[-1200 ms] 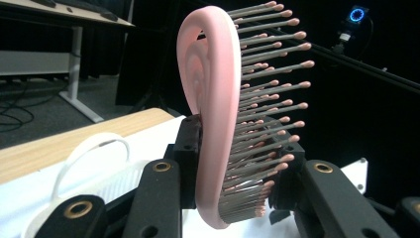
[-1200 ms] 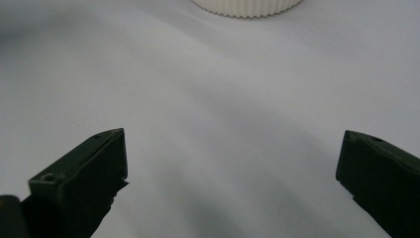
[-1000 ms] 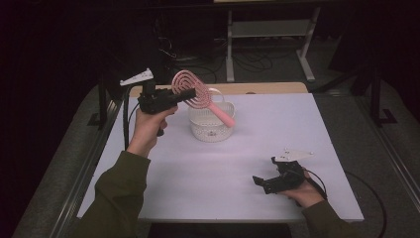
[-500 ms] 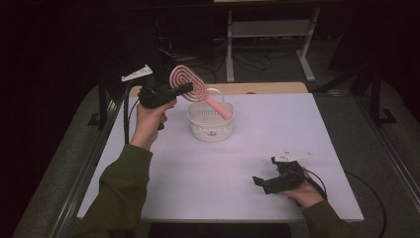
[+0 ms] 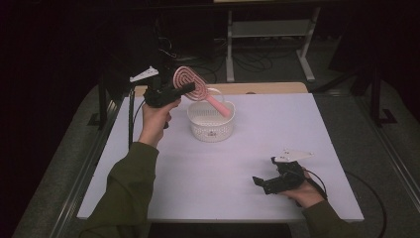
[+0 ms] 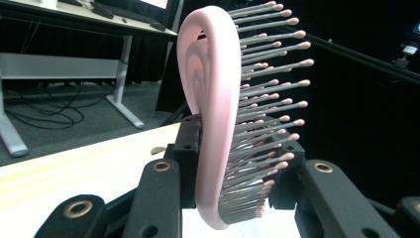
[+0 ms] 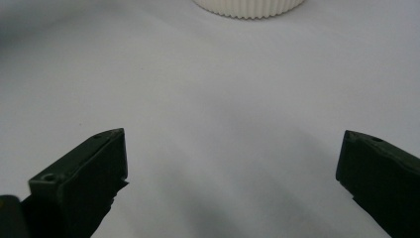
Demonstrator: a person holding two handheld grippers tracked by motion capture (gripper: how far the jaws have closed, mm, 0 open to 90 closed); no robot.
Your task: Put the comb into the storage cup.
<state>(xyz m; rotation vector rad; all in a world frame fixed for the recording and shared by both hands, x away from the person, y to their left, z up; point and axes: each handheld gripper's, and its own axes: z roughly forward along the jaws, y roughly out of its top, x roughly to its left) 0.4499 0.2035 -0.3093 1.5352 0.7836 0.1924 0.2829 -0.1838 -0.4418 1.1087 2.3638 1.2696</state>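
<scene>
Jaws of the left gripper (image 5: 185, 90) are clamping the oval head of a pink hairbrush (image 5: 190, 84), one jaw pressing on its smooth back and the other sitting among the bristles, as the left gripper view (image 6: 233, 188) is showing from close up, where the hairbrush (image 6: 213, 124) is standing on edge with its grey, pink-tipped bristles pointing right. In the high view the brush is hanging in the air above the far left part of the surface (image 5: 257, 148), its head tilted up to the left and its handle slanting down to the right, over the rim of a white perforated basket (image 5: 210, 126) sitting just right of the left hand (image 5: 154, 119). That hand is rising from a green sleeve (image 5: 126, 193) reaching in from the near left. Near the right edge, well apart from the basket, the right gripper (image 5: 265, 182) is lying low over the surface in the right hand (image 5: 302, 191), its jaws standing wide apart with nothing between them; the right gripper view (image 7: 233, 163) is looking across bare white surface toward the basket's ribbed wall (image 7: 247, 7) at the far end.
</scene>
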